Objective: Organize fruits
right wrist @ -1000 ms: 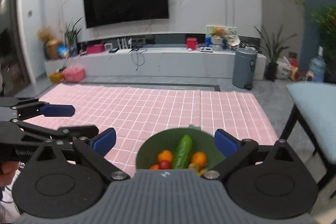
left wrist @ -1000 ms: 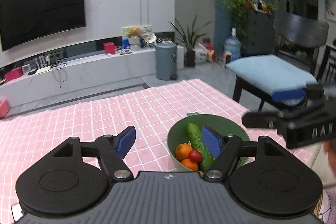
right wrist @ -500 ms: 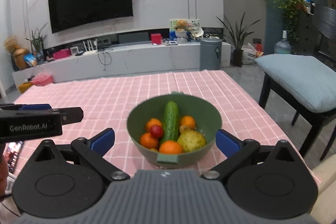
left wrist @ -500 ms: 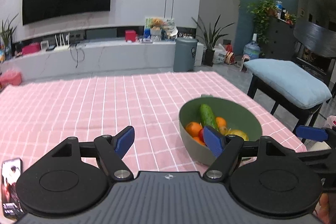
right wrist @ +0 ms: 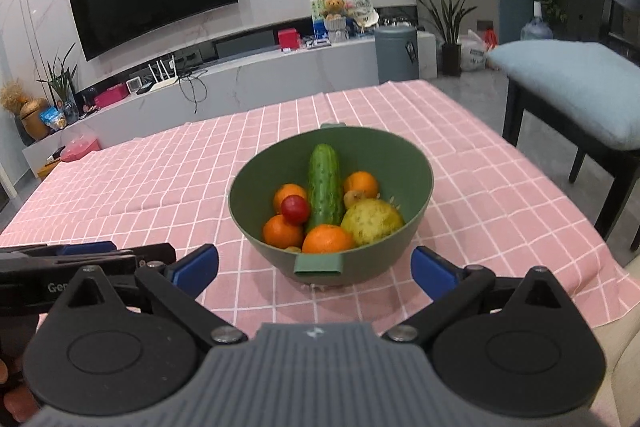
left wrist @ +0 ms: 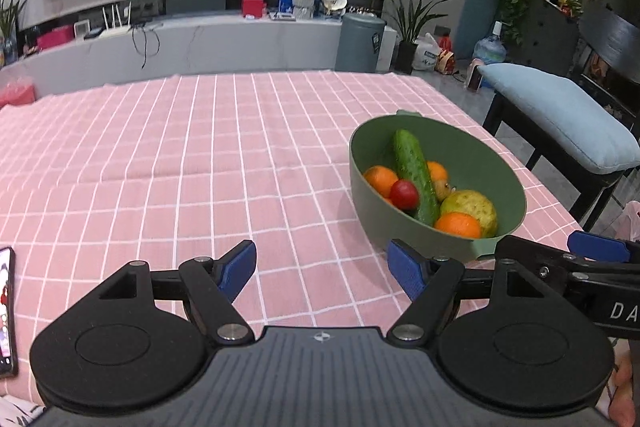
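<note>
Sorting Yet to Start as Twin Grippers Faced a Full Fruit Bowl

Hovering low over a pink checked tablecloth (right wrist: 160,187), the right gripper (right wrist: 316,269) pointed straight at a green bowl (right wrist: 416,183) at the centre of its frame, its blue-padded fingers (right wrist: 196,267) spread wide and holding nothing. The left gripper (left wrist: 322,265), seen at the bottom of its own view, was likewise splayed and empty, aimed at bare cloth with the bowl off to the right of the frame.

Judging by the scene, the job had barely begun: every piece of produce lay heaped in the bowl, and nothing had been set out on the cloth. All the sorting appeared to be left.

The bowl was a matte, smooth-walled vessel, seemingly plastic, with a small tab handle (right wrist: 319,265) on its near rim and another on the far side. A long, knobbly cucumber (right wrist: 325,187) leaned across the pile toward the far wall. Around it sat several round, dimpled oranges (right wrist: 327,239), a small glossy red fruit (right wrist: 295,209) resting on top of them to the cucumber's left, and a lumpy yellow-green fruit (right wrist: 372,221) to its right. The cloth showed soft fold creases. A phone (left wrist: 5,311) lay at the left edge of the left view.
</note>
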Demonstrator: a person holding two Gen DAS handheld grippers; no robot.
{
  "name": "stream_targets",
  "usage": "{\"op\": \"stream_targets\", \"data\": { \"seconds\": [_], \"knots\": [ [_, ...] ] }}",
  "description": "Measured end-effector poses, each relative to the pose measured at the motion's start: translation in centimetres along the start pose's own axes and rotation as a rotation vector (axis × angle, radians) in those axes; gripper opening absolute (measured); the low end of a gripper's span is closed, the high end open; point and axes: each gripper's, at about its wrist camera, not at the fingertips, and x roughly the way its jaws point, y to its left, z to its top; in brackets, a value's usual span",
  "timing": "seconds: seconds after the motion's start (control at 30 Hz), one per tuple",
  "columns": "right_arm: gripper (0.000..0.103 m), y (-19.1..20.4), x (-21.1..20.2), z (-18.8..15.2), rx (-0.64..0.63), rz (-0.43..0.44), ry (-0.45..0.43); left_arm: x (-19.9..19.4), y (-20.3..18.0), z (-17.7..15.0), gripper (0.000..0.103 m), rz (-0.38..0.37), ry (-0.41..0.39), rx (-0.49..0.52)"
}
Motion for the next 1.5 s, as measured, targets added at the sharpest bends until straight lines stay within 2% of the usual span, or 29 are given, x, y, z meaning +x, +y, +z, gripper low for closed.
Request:
{"op": "stream_targets", "data": {
  "seconds": [0.3,1.5],
  "knots": [
    [0.098,0.42,0.11,-0.13,-0.025,-0.009,-0.005,-0.02,-0.28,-0.13,0.088,0.001,0.03,0.014],
    [0.098,0.32,-0.04,-0.17,-0.025,0.002,-0.015,-0.37,-0.33,0.3,0.088,0.004,0.028,0.027]
  ]
}}
